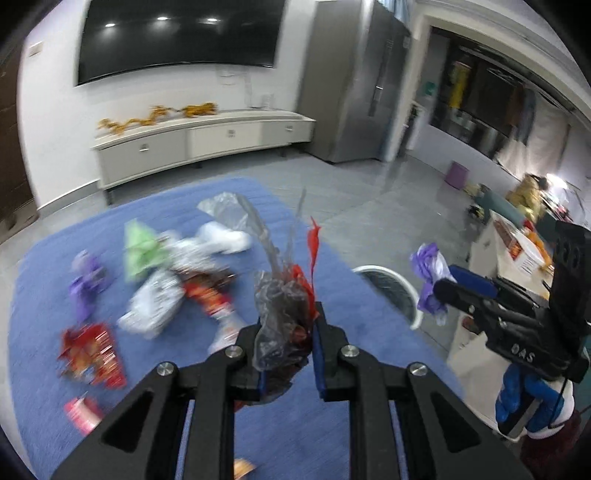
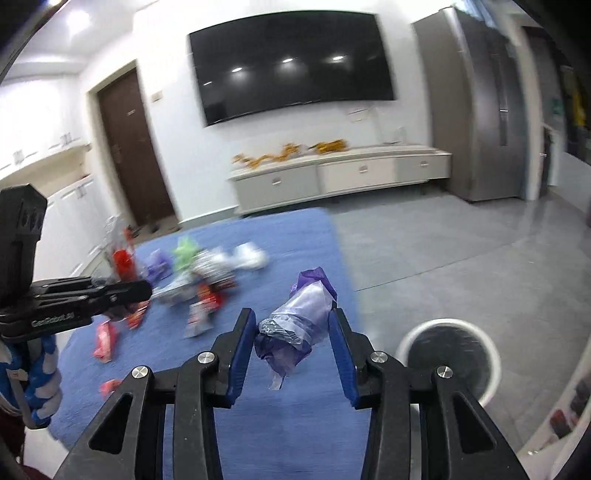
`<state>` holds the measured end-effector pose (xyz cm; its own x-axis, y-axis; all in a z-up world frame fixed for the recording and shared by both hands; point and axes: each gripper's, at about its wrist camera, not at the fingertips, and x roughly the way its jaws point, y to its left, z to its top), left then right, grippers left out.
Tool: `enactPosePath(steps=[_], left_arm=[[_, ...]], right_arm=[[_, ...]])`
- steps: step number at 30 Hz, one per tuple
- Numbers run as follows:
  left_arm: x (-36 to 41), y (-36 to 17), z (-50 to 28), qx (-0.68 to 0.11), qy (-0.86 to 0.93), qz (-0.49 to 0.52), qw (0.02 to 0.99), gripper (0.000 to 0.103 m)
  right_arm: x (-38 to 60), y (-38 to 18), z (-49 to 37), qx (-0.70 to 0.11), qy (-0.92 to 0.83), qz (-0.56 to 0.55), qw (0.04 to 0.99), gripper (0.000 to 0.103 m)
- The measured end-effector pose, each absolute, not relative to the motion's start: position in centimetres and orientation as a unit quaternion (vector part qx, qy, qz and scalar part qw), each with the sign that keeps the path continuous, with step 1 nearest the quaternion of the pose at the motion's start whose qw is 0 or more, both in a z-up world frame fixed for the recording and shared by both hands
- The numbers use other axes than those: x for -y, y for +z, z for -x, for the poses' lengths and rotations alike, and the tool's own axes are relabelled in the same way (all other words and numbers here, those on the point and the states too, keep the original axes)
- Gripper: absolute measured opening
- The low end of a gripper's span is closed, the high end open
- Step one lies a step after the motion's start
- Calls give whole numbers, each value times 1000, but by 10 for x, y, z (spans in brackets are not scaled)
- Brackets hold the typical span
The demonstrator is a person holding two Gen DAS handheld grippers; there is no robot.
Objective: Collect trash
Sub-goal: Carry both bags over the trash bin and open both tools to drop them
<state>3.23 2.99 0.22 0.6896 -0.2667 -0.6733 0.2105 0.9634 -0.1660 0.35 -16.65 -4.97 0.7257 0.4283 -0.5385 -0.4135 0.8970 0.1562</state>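
My left gripper (image 1: 286,332) is shut on a crumpled clear and red plastic wrapper (image 1: 284,310), held above the blue table (image 1: 314,424). My right gripper (image 2: 291,321) holds a purple and clear plastic wrapper (image 2: 295,325) between its blue pads (image 2: 240,347), jaws fairly wide, over the table's right edge. It shows in the left wrist view (image 1: 443,288) with the purple wrapper (image 1: 430,273). A pile of wrappers (image 1: 184,269) lies on the table. A white-rimmed trash bin (image 2: 448,362) stands on the floor to the right, also in the left wrist view (image 1: 391,291).
A white TV cabinet (image 1: 207,144) stands against the far wall under a wall TV (image 1: 181,33). A steel fridge (image 1: 354,81) is at the right. Grey floor (image 2: 461,251) lies beyond the table. A cluttered counter (image 1: 517,254) is at far right.
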Motion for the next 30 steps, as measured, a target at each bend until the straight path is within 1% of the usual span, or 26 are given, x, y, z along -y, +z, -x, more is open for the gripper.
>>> enactPosePath(steps=[4,9,16,23,25,27,28,29,30], left_arm=[[28,5,-71,-382,-179,21,906,17],[99,-7,-126,-408,-226,16,885,17],[173,-48,-206,-446,-247,23,860,18],[215,-97,-262,-480,-245,37,841,19],[226,-111,-276,-495,-247,44,832,20],[230,-121,-283,-506,-255,54,822,30],[232,-127,-287,-511,-257,58,819,44],[233,-129,-288,-511,-257,61,818,54],[234,-132,-290,-511,-260,66,817,56]], right_arm=[[215,-53,-24,-294,172,-21,940,39],[266,-74,-61,-316,124,-40,940,39],[321,-118,-122,-351,86,-88,928,39],[360,-173,-170,-388,64,-128,910,39],[367,-186,-178,-398,59,-136,906,41],[371,-198,-183,-407,54,-142,901,43],[372,-203,-184,-411,52,-143,899,45],[374,-209,-187,-416,47,-141,897,49],[374,-213,-191,-420,43,-138,896,52]])
